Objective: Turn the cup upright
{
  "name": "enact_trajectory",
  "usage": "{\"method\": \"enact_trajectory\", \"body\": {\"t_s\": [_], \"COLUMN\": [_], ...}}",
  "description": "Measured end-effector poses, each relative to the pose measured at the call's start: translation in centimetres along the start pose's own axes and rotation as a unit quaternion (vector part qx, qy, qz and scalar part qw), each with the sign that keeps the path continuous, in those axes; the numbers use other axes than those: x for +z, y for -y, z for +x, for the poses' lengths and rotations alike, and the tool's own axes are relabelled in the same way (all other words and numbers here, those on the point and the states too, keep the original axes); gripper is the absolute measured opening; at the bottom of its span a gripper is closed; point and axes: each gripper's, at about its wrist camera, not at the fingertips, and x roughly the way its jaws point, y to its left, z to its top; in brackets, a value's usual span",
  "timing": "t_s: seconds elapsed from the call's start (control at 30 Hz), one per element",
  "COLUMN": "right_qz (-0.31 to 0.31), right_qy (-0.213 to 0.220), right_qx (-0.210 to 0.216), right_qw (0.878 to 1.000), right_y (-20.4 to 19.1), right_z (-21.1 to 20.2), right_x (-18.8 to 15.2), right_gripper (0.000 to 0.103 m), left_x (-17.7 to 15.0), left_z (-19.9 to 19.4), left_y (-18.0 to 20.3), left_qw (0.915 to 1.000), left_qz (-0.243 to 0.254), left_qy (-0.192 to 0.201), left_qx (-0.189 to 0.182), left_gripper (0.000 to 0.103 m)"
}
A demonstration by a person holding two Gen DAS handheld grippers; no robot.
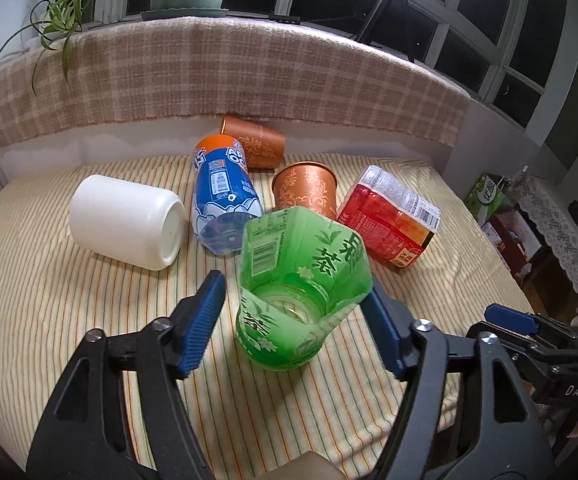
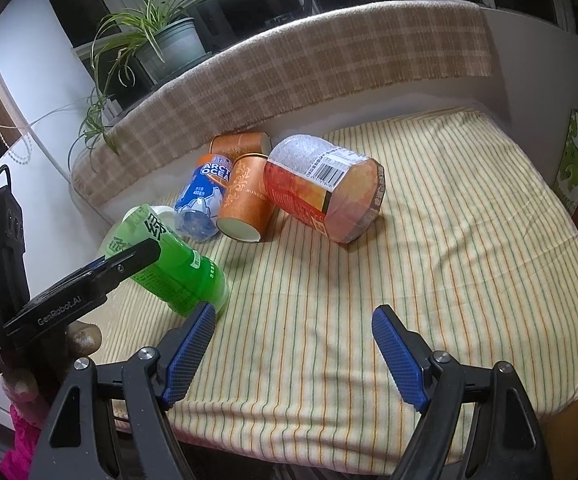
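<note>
A green cut-bottle cup (image 1: 301,276) with a tea label rests on its base on the striped cloth (image 1: 49,300), its open mouth up and tilted. My left gripper (image 1: 294,288) is open around it. The right blue pad (image 1: 385,332) touches the rim, and a small gap shows at the left pad (image 1: 203,320). In the right wrist view the green cup (image 2: 177,272) leans to the left behind a black finger (image 2: 129,260) of the left gripper. My right gripper (image 2: 293,320) is open over bare cloth, to the right of the cup.
Behind the green cup, lying on their sides, are a white cup (image 1: 125,222), a blue bottle cup (image 1: 221,196), two orange cups (image 1: 255,146) (image 1: 305,192) and a red-labelled cup (image 1: 389,224). A plaid-covered ledge (image 1: 209,76) closes the back. A hand (image 2: 85,336) holds the left gripper.
</note>
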Motion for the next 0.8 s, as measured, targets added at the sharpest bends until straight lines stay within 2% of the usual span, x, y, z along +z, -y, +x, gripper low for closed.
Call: {"method": "enact_trajectory", "body": {"t_s": [0.07,0.4,0.67,0.8], "right_qz": [-0.004,-0.042,-0.078,-0.097], "right_qy": [0.003,0.035,0.074,0.096], "right_qx": [-0.003,-0.033,-0.072,-0.092], "right_qw": [1.000,0.998,0.992,0.986], "right_y": [-0.1,-1.6,-3.0,-3.9], "right_z": [-0.1,-1.3,-2.5,-3.1], "right_x": [0.0,0.4,0.8,0.9], "right_gripper": [0.083,0.084,0.086,0.086], "left_x": [0.0,-0.7,-1.6,-2.0], "left_z": [-0.1,-1.3,-2.9,-4.1], "left_y": [0.0,-0.7,-1.3,-1.5], "left_qw": [1.0000,1.0000,0.9998,0.9997], "left_qz": [0.001,-0.007,-0.012,-0.011], "left_qy": [0.002,0.002,0.007,0.021], "left_qx": [-0.004,-0.005,-0.011,-0.002], "left_gripper": [0.081,0.082,0.082,0.082]}}
